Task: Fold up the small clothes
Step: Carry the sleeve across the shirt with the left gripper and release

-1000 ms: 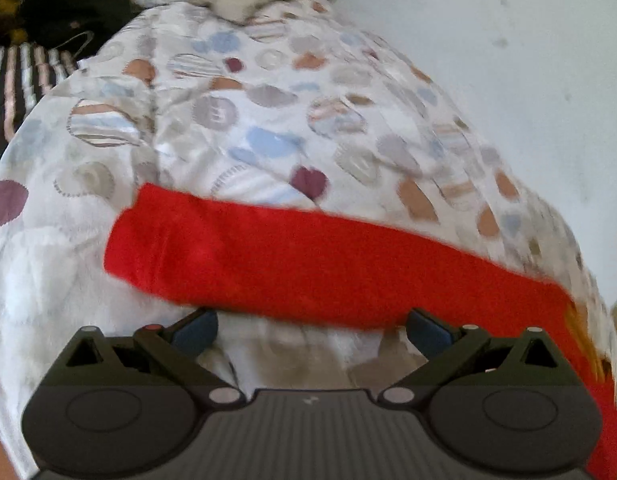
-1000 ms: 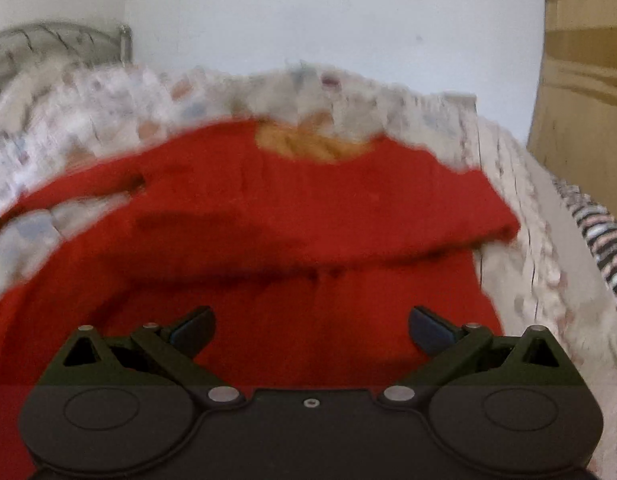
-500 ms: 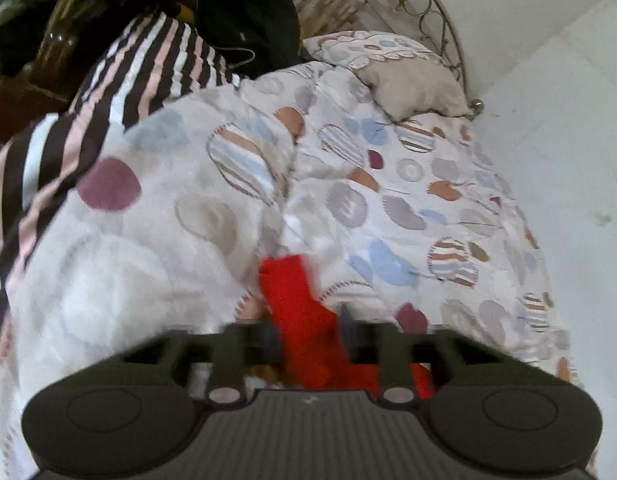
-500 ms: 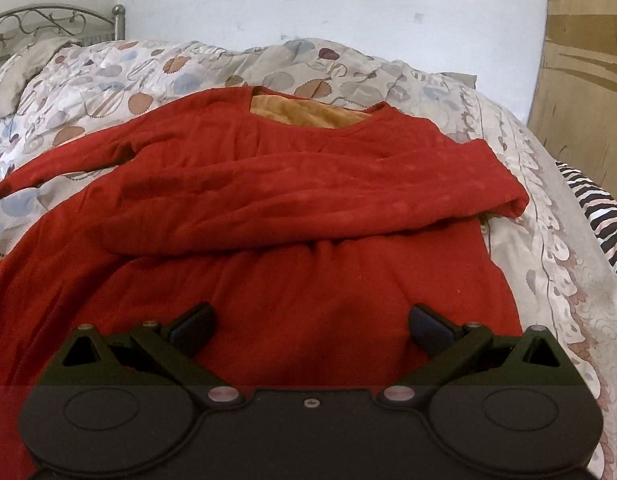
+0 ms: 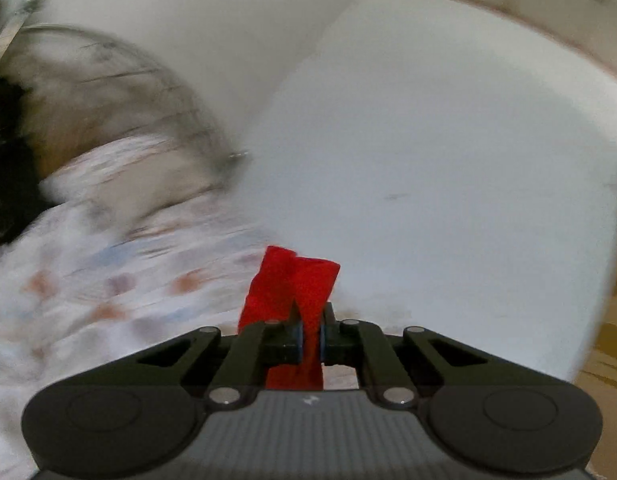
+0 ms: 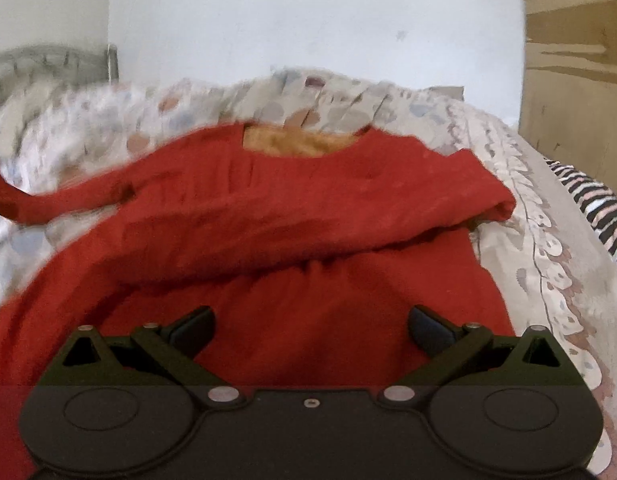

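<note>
At lower centre of the left wrist view the left gripper (image 5: 310, 338) pinches the red top's sleeve end (image 5: 296, 288) tight—soft, limp cloth, best taken by cuffs or hem—while the right view alone shows the red top (image 6: 268, 240) spread mid-frame on the patterned duvet (image 6: 528, 208), the right gripper (image 6: 310, 326) gaping wide, empty.

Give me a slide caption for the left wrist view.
Left gripper pinching a red sleeve above the patterned bedspread.
</note>
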The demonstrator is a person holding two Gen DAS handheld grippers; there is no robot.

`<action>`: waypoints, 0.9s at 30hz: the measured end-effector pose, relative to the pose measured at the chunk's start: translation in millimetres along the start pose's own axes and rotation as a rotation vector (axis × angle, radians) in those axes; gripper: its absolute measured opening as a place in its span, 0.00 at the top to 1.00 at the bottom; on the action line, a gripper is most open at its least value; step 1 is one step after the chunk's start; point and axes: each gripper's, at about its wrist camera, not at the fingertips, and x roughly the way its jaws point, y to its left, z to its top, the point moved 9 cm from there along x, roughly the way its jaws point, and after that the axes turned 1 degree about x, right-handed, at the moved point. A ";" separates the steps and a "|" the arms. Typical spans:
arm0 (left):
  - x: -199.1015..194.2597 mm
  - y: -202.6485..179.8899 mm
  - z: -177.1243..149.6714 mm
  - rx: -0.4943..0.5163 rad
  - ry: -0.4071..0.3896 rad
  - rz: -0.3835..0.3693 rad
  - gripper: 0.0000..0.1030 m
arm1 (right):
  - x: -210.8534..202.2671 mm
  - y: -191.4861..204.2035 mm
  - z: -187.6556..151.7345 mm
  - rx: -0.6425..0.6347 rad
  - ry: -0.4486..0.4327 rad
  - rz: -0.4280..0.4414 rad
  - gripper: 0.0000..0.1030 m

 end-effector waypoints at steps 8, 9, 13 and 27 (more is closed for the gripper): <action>-21.5 -174.8 -14.9 0.192 0.042 -0.508 0.94 | -38.8 -52.5 13.3 0.347 -0.190 0.038 0.00; -24.2 -189.1 -26.6 0.203 0.073 -0.553 0.94 | -46.4 -61.6 16.4 0.367 -0.207 0.006 0.00; -42.1 -239.3 -100.5 0.243 0.233 -0.706 0.94 | -73.8 -97.5 21.7 0.355 -0.248 -0.151 0.00; -73.1 -228.1 -262.3 0.350 0.778 -0.680 0.36 | -76.6 -135.3 -21.5 0.313 -0.126 -0.284 0.00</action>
